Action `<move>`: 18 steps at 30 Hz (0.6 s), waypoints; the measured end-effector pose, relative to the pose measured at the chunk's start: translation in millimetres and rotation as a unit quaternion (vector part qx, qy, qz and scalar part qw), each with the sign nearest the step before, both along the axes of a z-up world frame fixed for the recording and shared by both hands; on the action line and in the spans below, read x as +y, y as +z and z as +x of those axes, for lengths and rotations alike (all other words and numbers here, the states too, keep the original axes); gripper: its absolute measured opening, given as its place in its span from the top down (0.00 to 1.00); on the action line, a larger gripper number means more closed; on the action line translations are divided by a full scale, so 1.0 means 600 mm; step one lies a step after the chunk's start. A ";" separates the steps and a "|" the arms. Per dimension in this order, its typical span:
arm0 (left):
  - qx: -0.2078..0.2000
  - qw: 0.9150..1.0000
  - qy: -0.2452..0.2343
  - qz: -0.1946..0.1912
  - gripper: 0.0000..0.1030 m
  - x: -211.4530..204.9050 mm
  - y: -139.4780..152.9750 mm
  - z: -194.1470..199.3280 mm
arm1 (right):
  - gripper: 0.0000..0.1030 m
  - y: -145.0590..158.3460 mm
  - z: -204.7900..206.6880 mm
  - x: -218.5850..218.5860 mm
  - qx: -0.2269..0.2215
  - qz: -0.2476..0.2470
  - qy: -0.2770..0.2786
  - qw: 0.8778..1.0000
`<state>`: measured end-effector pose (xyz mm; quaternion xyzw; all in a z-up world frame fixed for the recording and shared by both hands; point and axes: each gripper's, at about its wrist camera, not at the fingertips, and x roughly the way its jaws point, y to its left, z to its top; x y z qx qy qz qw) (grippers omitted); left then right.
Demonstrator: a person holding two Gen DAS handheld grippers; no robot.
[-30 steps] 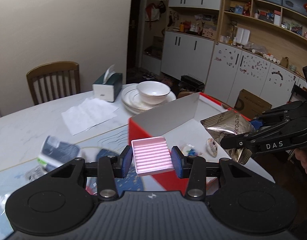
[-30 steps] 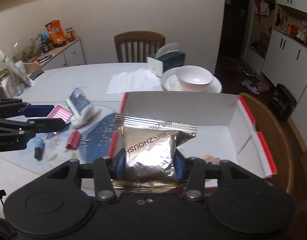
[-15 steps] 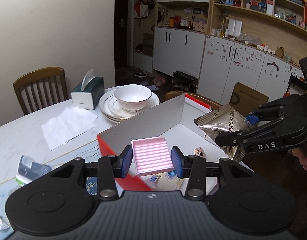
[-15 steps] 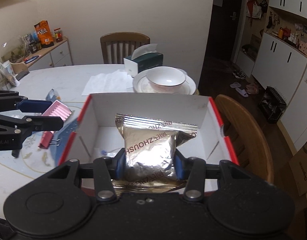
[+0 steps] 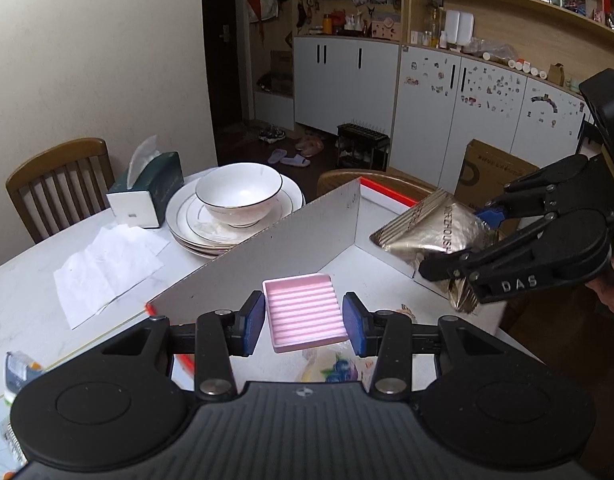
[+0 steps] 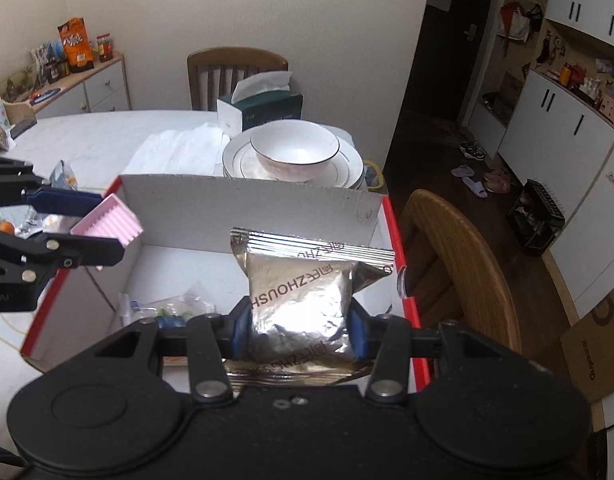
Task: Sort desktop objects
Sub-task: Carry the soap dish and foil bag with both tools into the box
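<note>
Holding a pink tray (image 5: 305, 312) in the left hand-held gripper (image 5: 303, 322) and a foil bag (image 6: 301, 300) in the right hand-held gripper (image 6: 297, 334), both clenched above the box (image 6: 243, 216); lowering well inside, toward twelve o'clock, before releasing.

Box (image 6: 243, 220): sitting on the table (image 6: 99, 140), its open top facing up, a chair (image 6: 463, 248) standing just beside its right wall.
In the box: small packets (image 6: 167, 306) lying on the floor near the front.
Left gripper (image 5: 303, 324): hanging over the box's left side, holding the tray (image 5: 303, 310) above the packets.
Right gripper (image 6: 297, 334): hanging over the box's right side, holding the pouch (image 6: 303, 292) upright.
Behind the box: a bowl (image 6: 295, 152) sitting on stacked plates (image 6: 347, 168), a tissue box (image 6: 263, 110) standing behind them, a paper sheet (image 6: 175, 156) lying to their left.
</note>
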<state>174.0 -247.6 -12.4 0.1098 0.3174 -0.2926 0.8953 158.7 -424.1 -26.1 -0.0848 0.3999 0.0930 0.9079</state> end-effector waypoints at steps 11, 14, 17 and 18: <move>0.015 0.998 -0.014 0.067 0.60 -0.047 -0.050 0.057 | 0.55 -0.042 0.068 0.004 0.036 -0.017 0.049 0.998; 0.019 0.996 -0.020 0.087 0.60 -0.059 -0.064 0.064 | 0.55 -0.058 0.084 0.010 0.048 -0.029 0.056 0.997; 0.031 0.994 -0.023 0.100 0.60 -0.067 -0.075 0.075 | 0.55 -0.073 0.101 0.014 0.063 -0.034 0.058 0.996; 0.034 0.994 -0.024 0.103 0.60 -0.068 -0.077 0.079 | 0.55 -0.077 0.105 0.016 0.065 -0.036 0.058 0.996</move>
